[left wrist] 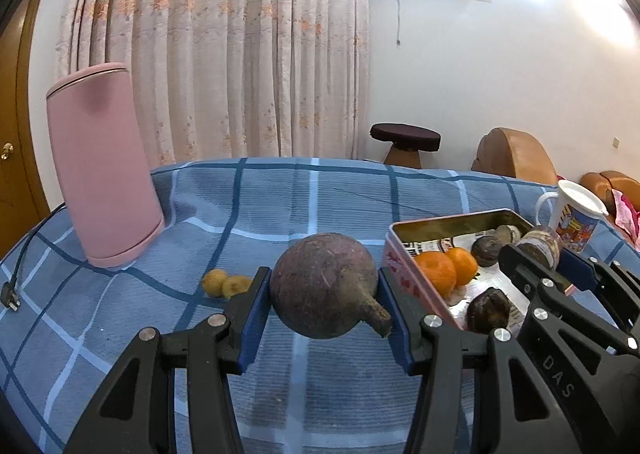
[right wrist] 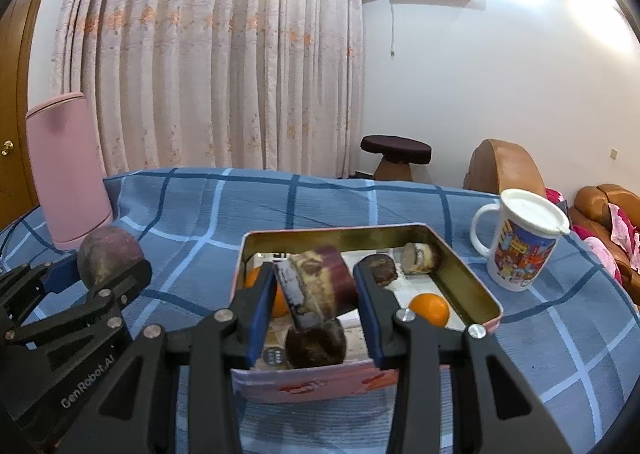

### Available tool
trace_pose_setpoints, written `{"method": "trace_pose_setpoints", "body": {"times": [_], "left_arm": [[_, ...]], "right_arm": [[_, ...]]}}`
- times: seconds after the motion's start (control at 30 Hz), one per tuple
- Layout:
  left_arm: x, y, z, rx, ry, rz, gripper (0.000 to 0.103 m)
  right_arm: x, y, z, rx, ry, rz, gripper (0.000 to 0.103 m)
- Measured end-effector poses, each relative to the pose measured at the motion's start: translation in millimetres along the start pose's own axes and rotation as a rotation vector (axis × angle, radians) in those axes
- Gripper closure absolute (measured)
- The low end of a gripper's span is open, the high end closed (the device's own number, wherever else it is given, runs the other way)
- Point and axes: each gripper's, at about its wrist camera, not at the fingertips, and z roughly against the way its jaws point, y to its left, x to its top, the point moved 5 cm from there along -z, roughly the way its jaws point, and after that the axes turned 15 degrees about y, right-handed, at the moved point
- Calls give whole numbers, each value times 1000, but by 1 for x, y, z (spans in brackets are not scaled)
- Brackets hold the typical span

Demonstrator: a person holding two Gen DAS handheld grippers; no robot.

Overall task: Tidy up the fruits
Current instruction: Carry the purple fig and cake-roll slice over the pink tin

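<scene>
left gripper (left wrist: 322, 300) clamps the round purple fruit (left wrist: 324, 286) above the checked cloth (left wrist: 280, 206) | right gripper (right wrist: 316, 296) grips a cut purple chunk (right wrist: 320, 286) over the tin (right wrist: 472, 278)

"DAS" on right gripper (left wrist: 560, 266), "GenRobot.AI" on left gripper (right wrist: 108, 278) (both white lettering)

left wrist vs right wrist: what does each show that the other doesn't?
Left wrist only: two small yellow fruits on the cloth left of the left gripper, a power plug at the far left, and the stem end of the round purple fruit held between its jaws.

Right wrist only: the cut cylindrical piece seen close, held by the right gripper above the tin.

Both: pink canister, lidded mug, oranges in the tin, plaid cloth.
</scene>
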Motion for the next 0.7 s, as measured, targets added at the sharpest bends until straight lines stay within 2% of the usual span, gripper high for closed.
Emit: {"method": "trace_pose_setpoints", "body": {"times": [0.7], "left_arm": [[6, -47, -8, -50, 15, -47, 49]], "right_arm": [[-1, -49, -3, -57, 1, -36, 61]]}}
